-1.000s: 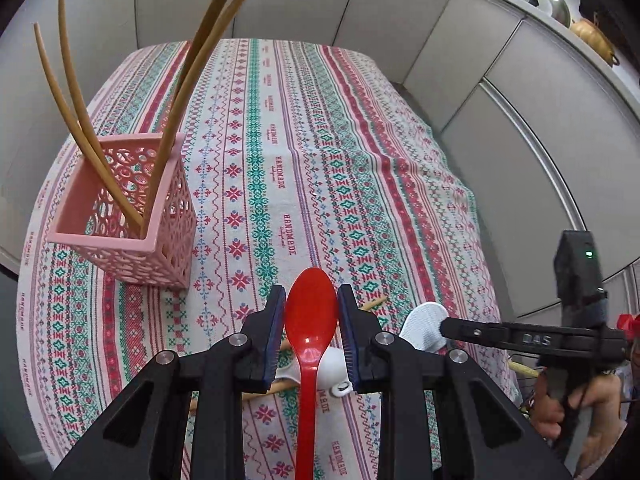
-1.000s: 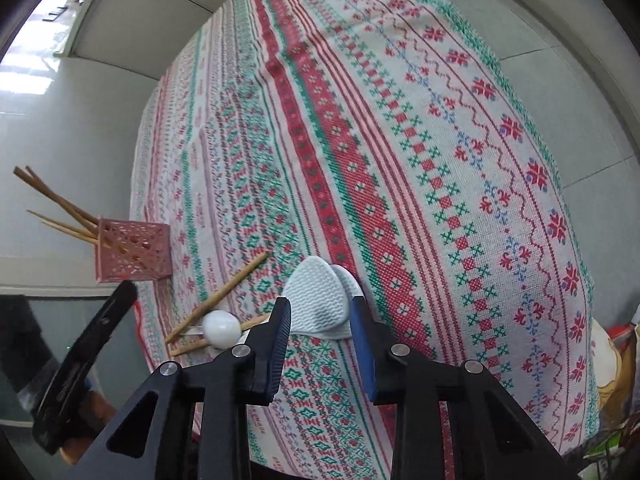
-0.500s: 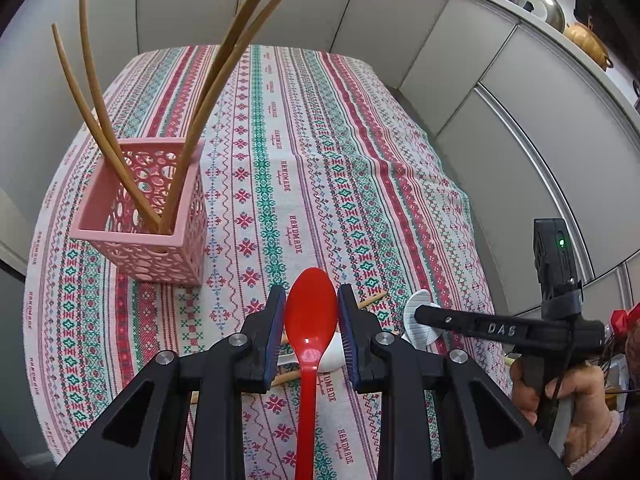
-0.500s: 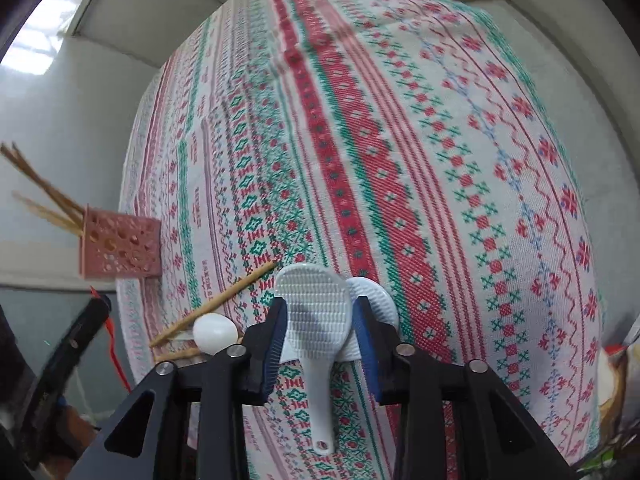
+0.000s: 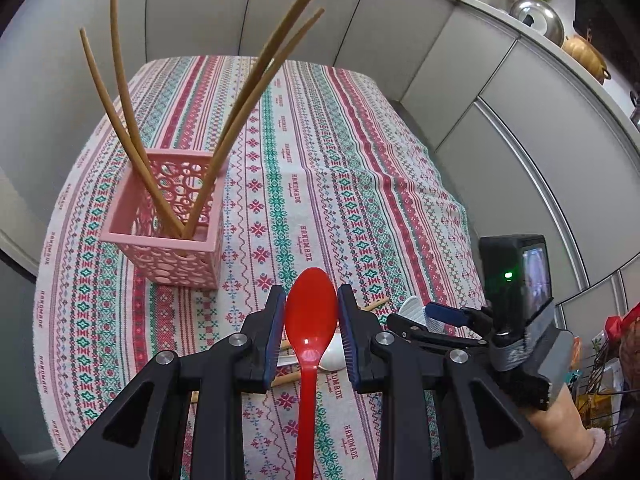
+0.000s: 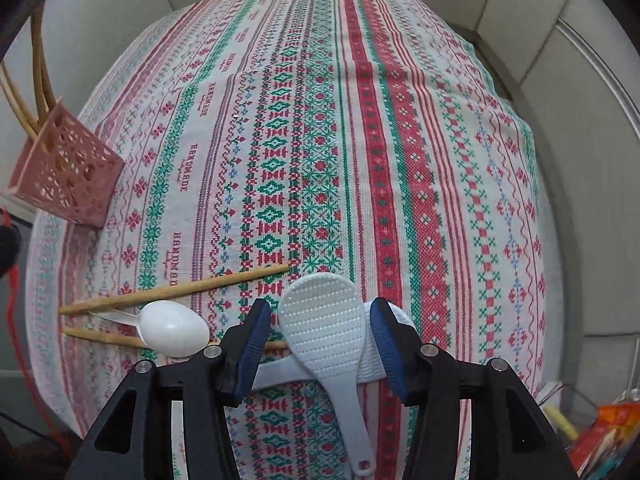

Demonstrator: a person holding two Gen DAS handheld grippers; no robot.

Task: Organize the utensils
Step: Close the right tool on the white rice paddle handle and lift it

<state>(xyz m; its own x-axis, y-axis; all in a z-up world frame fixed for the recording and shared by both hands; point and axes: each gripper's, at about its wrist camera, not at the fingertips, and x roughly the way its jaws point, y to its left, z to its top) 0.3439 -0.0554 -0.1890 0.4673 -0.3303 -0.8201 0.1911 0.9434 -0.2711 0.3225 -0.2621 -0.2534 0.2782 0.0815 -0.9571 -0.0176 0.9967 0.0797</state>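
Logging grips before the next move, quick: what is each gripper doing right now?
Left gripper: closed on the red spoon.
Right gripper: open, fingers just been widening, astride the white rice paddle without pressing on it.

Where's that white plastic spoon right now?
The white spoon lies on the tablecloth near its front edge, low left in the right wrist view, resting across two loose chopsticks, just left of the white rice paddles.
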